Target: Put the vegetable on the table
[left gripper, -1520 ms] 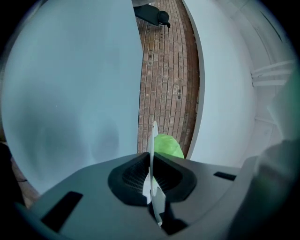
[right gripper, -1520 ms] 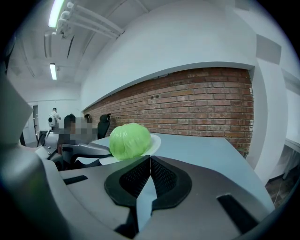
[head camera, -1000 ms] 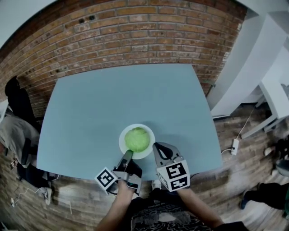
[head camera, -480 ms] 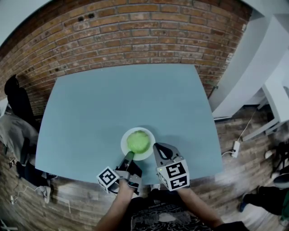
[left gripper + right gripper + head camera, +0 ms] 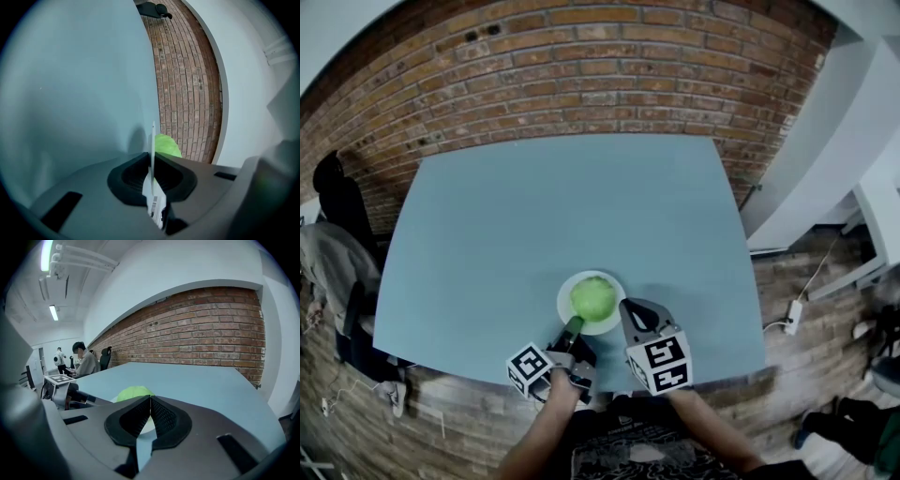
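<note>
A round green vegetable (image 5: 593, 297) lies on a white plate (image 5: 613, 321) near the front edge of the blue-grey table (image 5: 534, 216). My left gripper (image 5: 573, 328) reaches in from the front and is shut on the plate's near rim. In the left gripper view that rim (image 5: 153, 150) shows as a thin white edge clamped in the left gripper (image 5: 152, 176), with the vegetable (image 5: 166, 145) beyond it. My right gripper (image 5: 628, 307) is shut and holds nothing, just right of the plate. Past the right gripper (image 5: 150, 401) the vegetable (image 5: 133, 392) shows.
A brick wall (image 5: 581, 75) runs behind the table. White furniture (image 5: 825, 141) stands to the right, and a power strip (image 5: 787, 316) lies on the wooden floor. A dark chair and a seated person (image 5: 86, 363) are at the left. The table's front edge (image 5: 487, 361) is below the grippers.
The plate with the vegetable and the left gripper sit slightly further right and lower in the head view. The right gripper has hardly moved.
</note>
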Motion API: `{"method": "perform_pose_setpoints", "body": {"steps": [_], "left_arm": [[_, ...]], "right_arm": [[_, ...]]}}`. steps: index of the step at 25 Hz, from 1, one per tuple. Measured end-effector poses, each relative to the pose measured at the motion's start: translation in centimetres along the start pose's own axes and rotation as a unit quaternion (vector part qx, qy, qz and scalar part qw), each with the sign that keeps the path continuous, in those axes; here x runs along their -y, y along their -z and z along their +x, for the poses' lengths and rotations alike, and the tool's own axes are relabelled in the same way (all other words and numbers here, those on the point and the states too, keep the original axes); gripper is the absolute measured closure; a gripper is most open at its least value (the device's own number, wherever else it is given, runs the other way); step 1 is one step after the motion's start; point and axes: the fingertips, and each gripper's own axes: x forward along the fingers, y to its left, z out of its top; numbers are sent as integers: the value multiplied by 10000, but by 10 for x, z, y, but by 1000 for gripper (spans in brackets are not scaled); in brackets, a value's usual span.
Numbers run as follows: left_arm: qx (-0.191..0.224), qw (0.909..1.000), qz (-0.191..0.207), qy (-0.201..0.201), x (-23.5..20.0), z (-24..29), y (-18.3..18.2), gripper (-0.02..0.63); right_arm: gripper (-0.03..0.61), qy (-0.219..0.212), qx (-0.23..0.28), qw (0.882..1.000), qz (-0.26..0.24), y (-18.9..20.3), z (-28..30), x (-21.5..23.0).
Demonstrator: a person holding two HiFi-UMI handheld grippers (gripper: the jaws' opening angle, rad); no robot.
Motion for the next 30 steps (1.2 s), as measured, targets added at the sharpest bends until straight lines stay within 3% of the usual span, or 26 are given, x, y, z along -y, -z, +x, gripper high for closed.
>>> {"method": "perform_pose_setpoints", "body": {"steps": [12,23,30], "left_arm": [[38,9995,-53,-297,-15,8,-9,591],[28,9988,184,-462,-18,11,-13,591],[-81,9975,69,-693,-24,11,-12,591]], "right_arm": [[569,-150,-78,9998,63,2,18,4],[569,-130,-128,9997,146,8,18,7],[569,-156,-133,9996,196,10,17,4]]}}
